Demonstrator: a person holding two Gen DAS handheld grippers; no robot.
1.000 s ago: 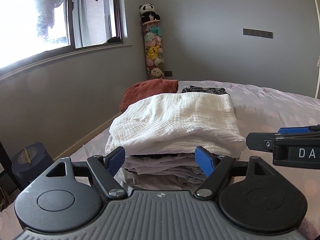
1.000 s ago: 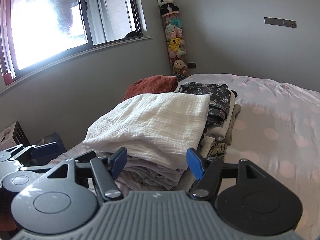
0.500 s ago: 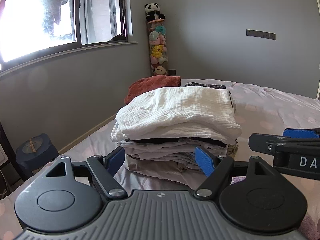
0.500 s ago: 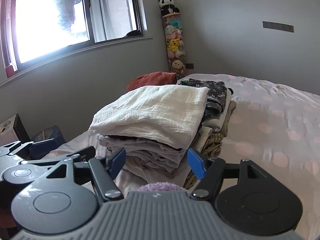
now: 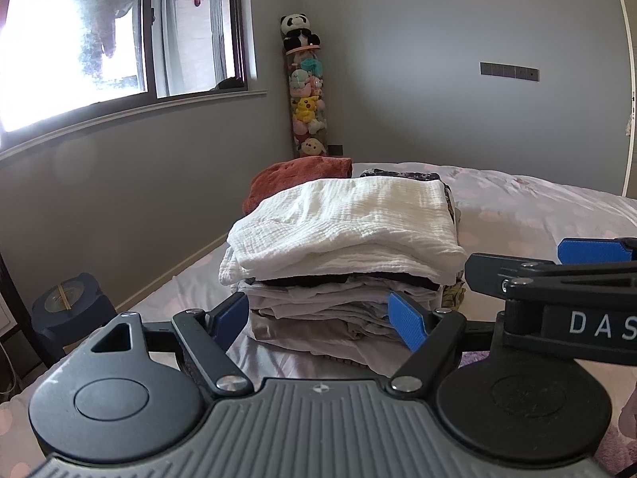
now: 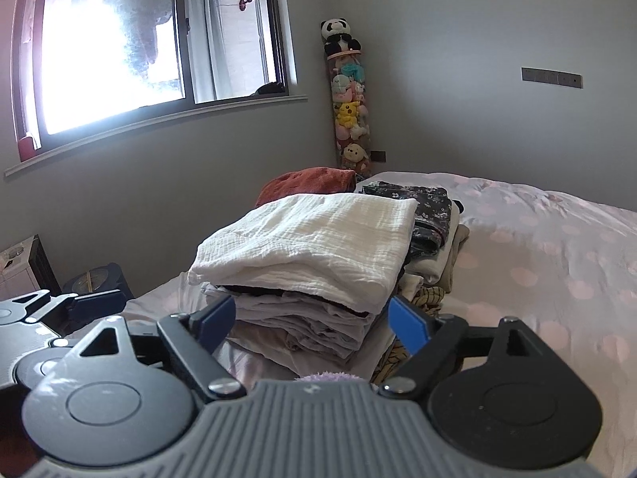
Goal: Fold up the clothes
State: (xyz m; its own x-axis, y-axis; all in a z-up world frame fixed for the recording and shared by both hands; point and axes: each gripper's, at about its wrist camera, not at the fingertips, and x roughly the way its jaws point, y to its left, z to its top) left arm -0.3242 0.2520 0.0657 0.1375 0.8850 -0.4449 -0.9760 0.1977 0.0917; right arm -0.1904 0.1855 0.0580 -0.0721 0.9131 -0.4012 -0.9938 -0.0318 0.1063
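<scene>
Bed (image 6: pixel 557 263): covered by a pale sheet with pink dots; everything else is carried on it.
Stack of folded clothes (image 5: pixel 338 302): set on the bed near its left edge, straight ahead of both grippers; grey and dark layers are seen under the top piece.
White crinkled garment (image 6: pixel 314 239): folded and laid flat on top of the stack.
Second pile (image 6: pixel 434 231): placed just beside the stack on its far right, topped by a dark floral piece.
Rust-red cloth (image 5: pixel 298 179): bunched behind the stack, toward the wall.
Left gripper (image 5: pixel 320 316): jaws spread wide; nothing is pinched, and the blue pads are seen short of the stack's lower layers, apart from the cloth.
Right gripper (image 6: pixel 308 318): jaws spread wide and opening; no cloth is clamped, and the stack's front face is framed between the pads without contact being shown.
Purple fuzzy fabric (image 6: pixel 330 377): a small tuft is glimpsed just above the right gripper's body.
</scene>
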